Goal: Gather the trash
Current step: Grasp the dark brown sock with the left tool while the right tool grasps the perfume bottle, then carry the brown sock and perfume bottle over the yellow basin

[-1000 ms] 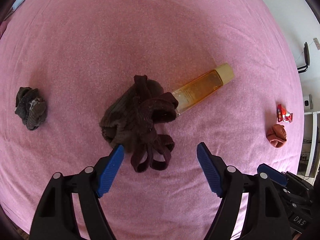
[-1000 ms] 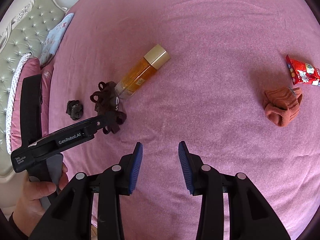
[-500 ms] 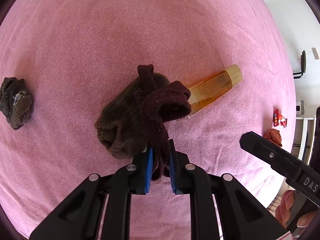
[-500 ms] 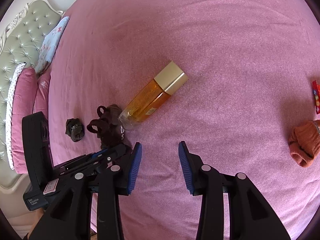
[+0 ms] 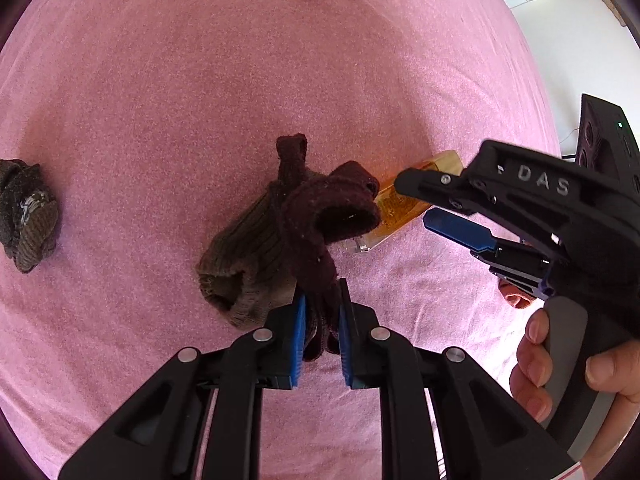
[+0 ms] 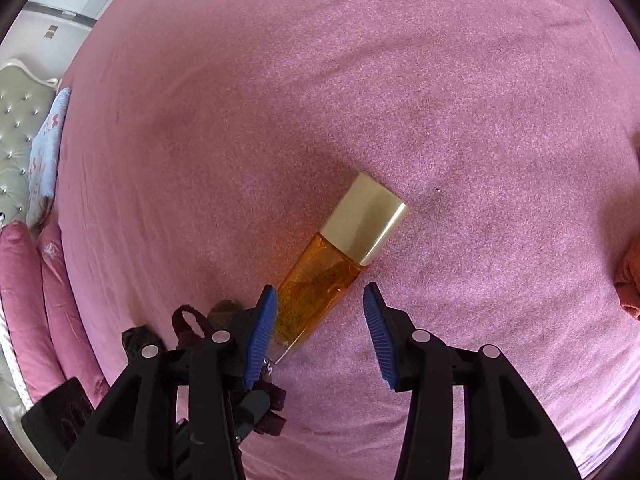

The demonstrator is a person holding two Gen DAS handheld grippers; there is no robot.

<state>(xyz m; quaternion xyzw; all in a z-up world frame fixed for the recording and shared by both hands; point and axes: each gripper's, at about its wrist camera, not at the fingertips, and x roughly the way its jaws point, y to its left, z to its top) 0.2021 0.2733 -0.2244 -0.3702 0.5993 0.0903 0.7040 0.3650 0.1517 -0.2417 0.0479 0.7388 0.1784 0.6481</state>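
My left hand-held gripper [image 5: 320, 320] points steeply down at the bed [image 5: 160, 80], and its blue pads [image 5: 298, 332] are clamped on a dark maroon strand of the sock bundle [image 5: 288, 232]. The rest of the bundle, brown ribbed fabric with a maroon cuff, spreads ahead of the pads on the pink cover. My right hand-held gripper [image 6: 320, 332] also points steeply down, entering the left wrist view from the right edge with my hand [image 5: 560, 364] wrapped around its grey grip. Its jaws are opening; they stand apart and press on nothing. The bottle [image 6: 336, 268] lies flat on the bed, gold cap pointing away to the upper right, amber body running down toward the jaws. In the right wrist view its lower end passes behind the left pad [image 6: 262, 332], so the body sits partly between the jaws; I cannot tell whether that pad touches it. The bottle's base lies just beside the sock bundle, under the maroon cuff in the left wrist view. A second balled sock [image 5: 26, 216], dark grey-brown, lies well apart at the left edge of the bed. An orange sock [image 6: 630, 280] lies at the right edge of the right wrist view. Pink pillows [image 6: 24, 292] and a tufted headboard [image 6: 16, 120] show at the far left.
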